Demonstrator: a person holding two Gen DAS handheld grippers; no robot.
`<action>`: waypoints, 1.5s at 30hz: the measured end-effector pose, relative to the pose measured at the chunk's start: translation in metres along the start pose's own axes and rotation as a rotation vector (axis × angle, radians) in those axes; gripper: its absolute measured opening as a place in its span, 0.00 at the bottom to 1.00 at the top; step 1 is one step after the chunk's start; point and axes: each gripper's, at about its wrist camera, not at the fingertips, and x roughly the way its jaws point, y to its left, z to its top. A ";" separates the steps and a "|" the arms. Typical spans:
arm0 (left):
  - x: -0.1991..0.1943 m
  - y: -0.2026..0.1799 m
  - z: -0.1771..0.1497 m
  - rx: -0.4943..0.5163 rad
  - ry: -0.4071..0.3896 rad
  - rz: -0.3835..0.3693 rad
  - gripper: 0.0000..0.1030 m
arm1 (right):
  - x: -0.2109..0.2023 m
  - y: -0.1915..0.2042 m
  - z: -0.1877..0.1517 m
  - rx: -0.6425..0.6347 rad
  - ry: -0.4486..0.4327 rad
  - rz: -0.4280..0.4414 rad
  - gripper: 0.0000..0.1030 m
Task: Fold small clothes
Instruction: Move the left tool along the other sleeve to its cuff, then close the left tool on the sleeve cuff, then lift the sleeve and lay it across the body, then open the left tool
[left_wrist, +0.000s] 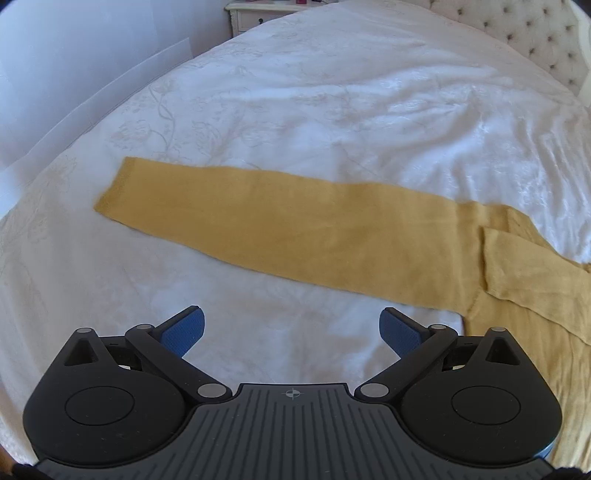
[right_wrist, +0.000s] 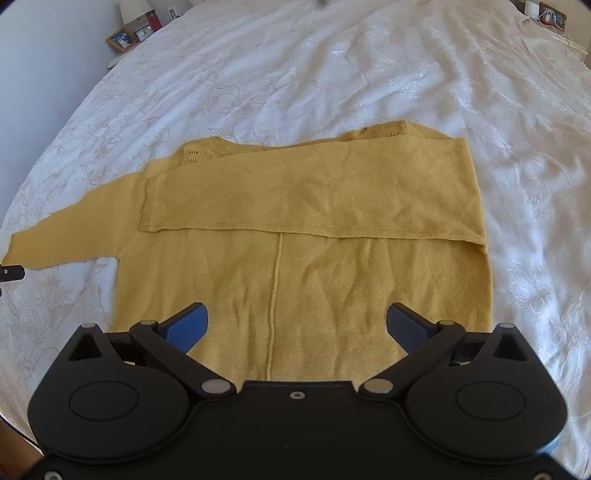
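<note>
Left gripper: jaws spread wide, nothing between the blue pads; it hangs over bare bedspread.

Right gripper: jaws spread wide, holding nothing, over the lower body of the sweater.

Mustard sweater: lies flat on the white bedspread, directly ahead of and beneath the right claw; a centre seam runs away from between its fingers.

Folded sleeve: laid across the chest, beyond the right claw.

Outstretched sleeve: straight out on the bedspread, just ahead of the left claw, crossing its view; cuff forward and left.

Sweater body from the left claw: to its right.
</note>
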 end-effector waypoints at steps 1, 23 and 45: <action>0.006 0.009 0.006 0.007 0.000 0.011 1.00 | 0.002 0.006 0.003 0.004 0.000 0.001 0.99; 0.106 0.149 0.085 -0.036 0.063 0.068 1.00 | 0.041 0.103 0.046 -0.069 0.044 0.059 0.99; 0.045 0.097 0.097 -0.078 -0.026 -0.183 0.11 | 0.025 0.082 0.029 -0.035 0.028 0.066 0.99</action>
